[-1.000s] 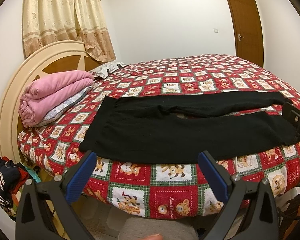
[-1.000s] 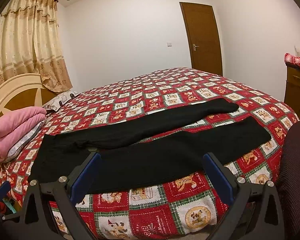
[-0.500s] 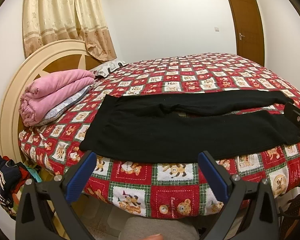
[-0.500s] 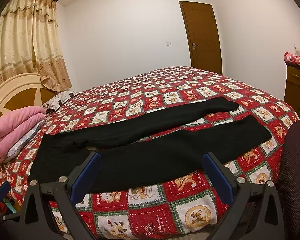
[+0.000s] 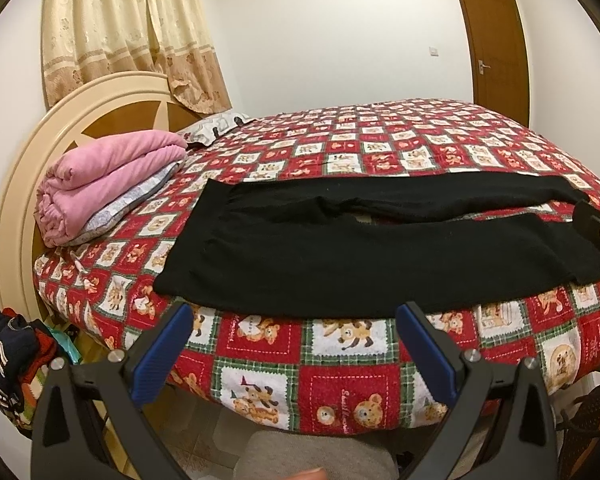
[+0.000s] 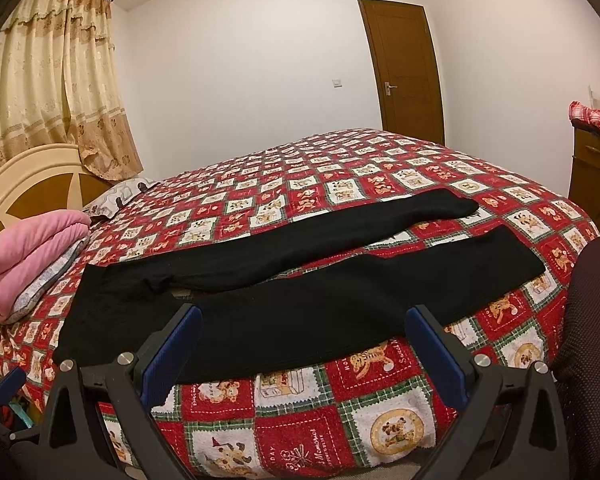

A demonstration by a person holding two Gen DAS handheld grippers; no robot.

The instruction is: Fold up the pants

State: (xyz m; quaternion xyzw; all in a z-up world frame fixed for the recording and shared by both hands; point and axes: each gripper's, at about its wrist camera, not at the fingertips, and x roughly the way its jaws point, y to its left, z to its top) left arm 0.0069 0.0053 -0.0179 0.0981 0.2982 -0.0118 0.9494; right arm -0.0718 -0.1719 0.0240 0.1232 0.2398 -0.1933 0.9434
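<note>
Black pants point(image 5: 340, 256) lie flat on the bed near its front edge, waistband to the left, both legs spread to the right with a gap between them. They also show in the right wrist view point(image 6: 300, 292). My left gripper point(image 5: 294, 344) is open and empty, held in front of the bed's edge just below the waist part. My right gripper point(image 6: 304, 344) is open and empty, held just before the near leg. Part of the right gripper point(image 5: 596, 232) shows at the right edge of the left wrist view.
The bed point(image 6: 380, 420) has a red patchwork teddy-bear cover. A folded pink blanket point(image 5: 108, 176) lies on pillows by the cream headboard point(image 5: 24, 168). Clothes point(image 5: 12, 356) are piled on the floor at left. A wooden dresser point(image 6: 592, 172) stands at right, a door point(image 6: 404, 68) behind.
Both grippers have edged a little closer to the bed. The pants have not moved.
</note>
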